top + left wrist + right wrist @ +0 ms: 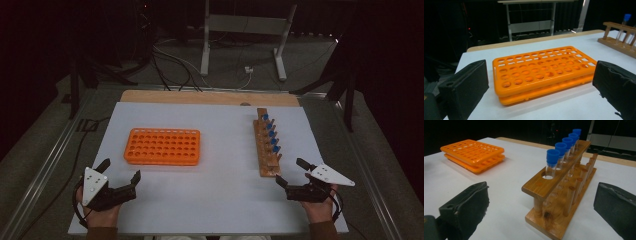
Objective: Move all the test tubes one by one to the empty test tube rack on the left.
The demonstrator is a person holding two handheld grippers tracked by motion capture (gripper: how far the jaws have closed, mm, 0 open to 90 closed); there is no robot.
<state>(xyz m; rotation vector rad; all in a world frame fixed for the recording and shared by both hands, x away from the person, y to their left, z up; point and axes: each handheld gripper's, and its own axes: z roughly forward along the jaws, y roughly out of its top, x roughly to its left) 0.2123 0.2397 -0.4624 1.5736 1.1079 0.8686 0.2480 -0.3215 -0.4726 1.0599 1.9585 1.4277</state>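
Note:
An orange tube rack (pixel 163 146) with many empty holes lies flat on the white table (pixel 215 200), left of centre. A wooden rack (pixel 266 145) stands to the right, holding several clear tubes with blue caps (pixel 270 134). My left gripper (pixel 120 169) rests near the front left edge, open and empty, just short of the orange rack (pixel 541 72). My right gripper (pixel 290 171) sits at the front right, open and empty, close to the near end of the wooden rack (pixel 560 192). In the right gripper view, the nearest blue-capped tube (pixel 552 162) stands behind one empty hole.
A wooden strip (pixel 210 97) runs along the table's far edge. Beyond it are a metal frame's legs (pixel 205 45) and cables (pixel 175 65) on the floor. Metal rails (pixel 50 160) flank the table. White surface lies bare between the two racks.

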